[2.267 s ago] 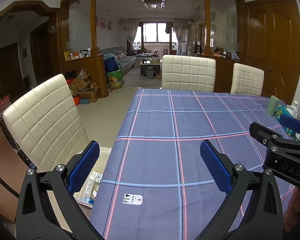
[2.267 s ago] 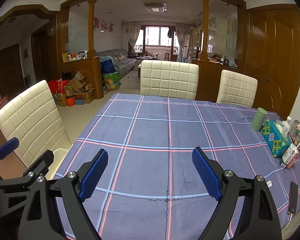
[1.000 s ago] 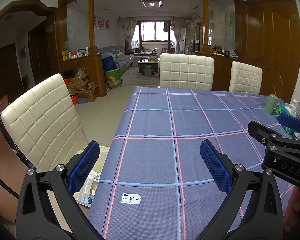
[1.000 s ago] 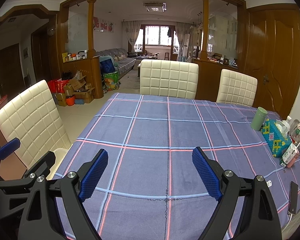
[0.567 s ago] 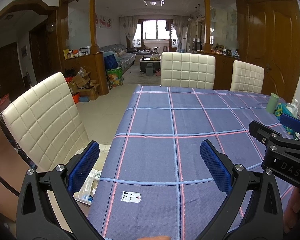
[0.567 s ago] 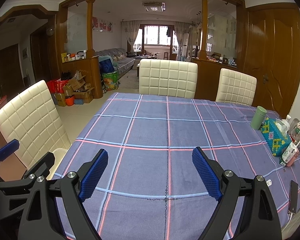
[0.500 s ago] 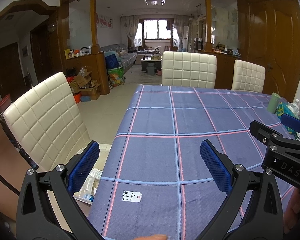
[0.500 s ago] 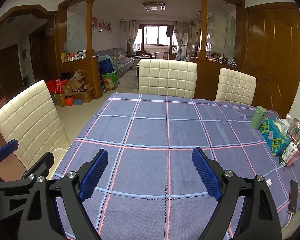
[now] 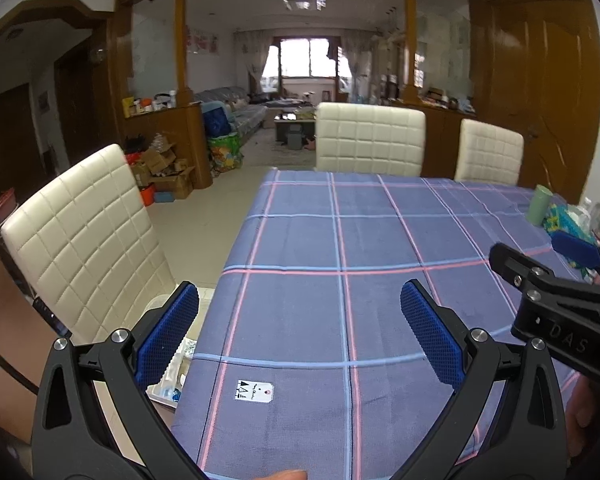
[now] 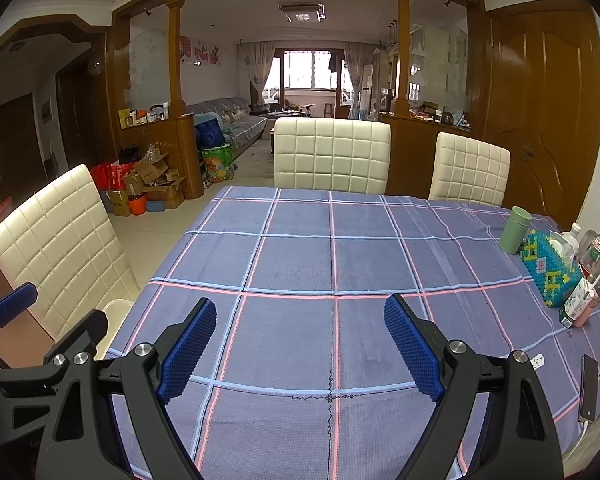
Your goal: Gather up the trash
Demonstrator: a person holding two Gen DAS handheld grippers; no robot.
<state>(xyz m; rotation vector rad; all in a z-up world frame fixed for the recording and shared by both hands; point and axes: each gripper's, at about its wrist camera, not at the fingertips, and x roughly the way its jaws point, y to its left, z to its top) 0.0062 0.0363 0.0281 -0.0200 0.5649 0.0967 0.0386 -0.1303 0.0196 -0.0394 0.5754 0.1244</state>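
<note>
No obvious trash lies on the open desk (image 10: 300,264); the likeliest candidates are the small carton (image 10: 577,306) in the right-edge cluster and one white tag (image 9: 254,391) near the near left corner. You hold both tongs low over the near edge, side by side, probably as a ready pose. Left tongs (image 9: 298,338): pads wide apart, nothing between. Right tongs (image 10: 300,342): same, empty. Count: two tongs, three cream chairs, one green cup (image 10: 515,230), one beaded box (image 10: 550,270), one phone (image 10: 588,388).
</note>
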